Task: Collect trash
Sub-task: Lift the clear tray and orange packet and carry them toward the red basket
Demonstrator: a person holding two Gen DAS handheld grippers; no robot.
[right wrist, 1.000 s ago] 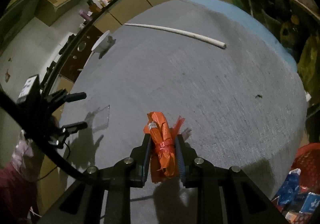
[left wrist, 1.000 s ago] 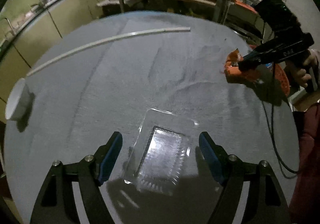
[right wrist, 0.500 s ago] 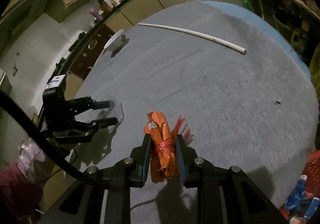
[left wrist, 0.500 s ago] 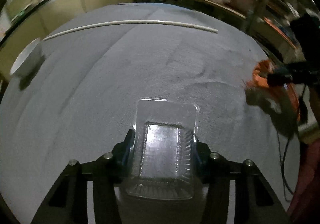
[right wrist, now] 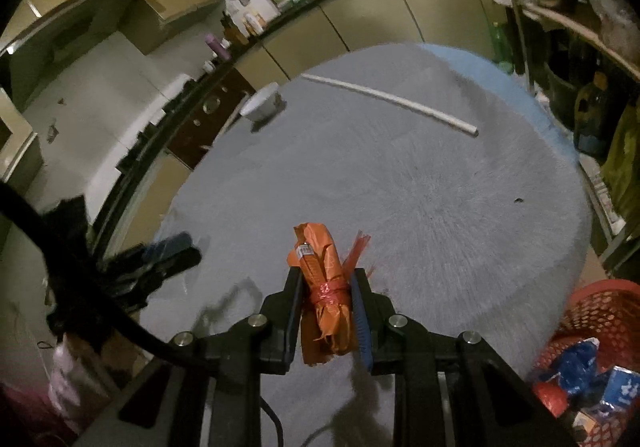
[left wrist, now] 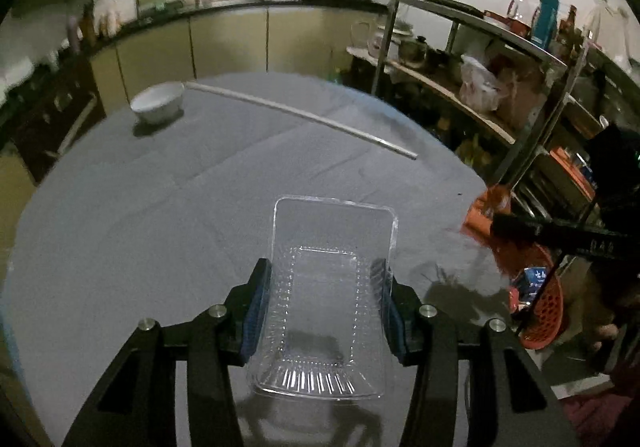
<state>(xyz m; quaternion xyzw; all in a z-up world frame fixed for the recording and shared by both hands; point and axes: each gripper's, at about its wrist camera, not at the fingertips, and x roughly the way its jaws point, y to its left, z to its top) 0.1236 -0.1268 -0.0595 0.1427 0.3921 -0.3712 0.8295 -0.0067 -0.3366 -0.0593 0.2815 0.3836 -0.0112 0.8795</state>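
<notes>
Left gripper [left wrist: 326, 295] has its fingers closed on the clear plastic tray [left wrist: 332, 283], pads on the two long side walls, tray lifted off the grey counter [left wrist: 160, 207] and tilted up toward the camera. Tray is thin, see-through clamshell stuff: judged very light, springy, slick, and it will buckle or pop out if squeezed hard. The side-wall hold near the rim looks like the sane place to take it; the flat rim lip flexes too much.

Right gripper [right wrist: 326, 287] has its fingers clamped on the orange wrapper bundle [right wrist: 324, 287], tied round the middle with red string, held above the counter edge. Grip sits right on the tied waist, which is the firmest part; the ends are loose crinkly film. Judged light, soft, crushable, not fragile, low slip risk thanks to the string.

Red mesh basket [right wrist: 592, 331] is low to the right, beside the counter, already with blue packets in it; probably the drop spot for both pieces.

Also on the counter, untouched: a white bowl [left wrist: 157, 103] at the far edge and a long white stick [left wrist: 300, 113] just beside it.
</notes>
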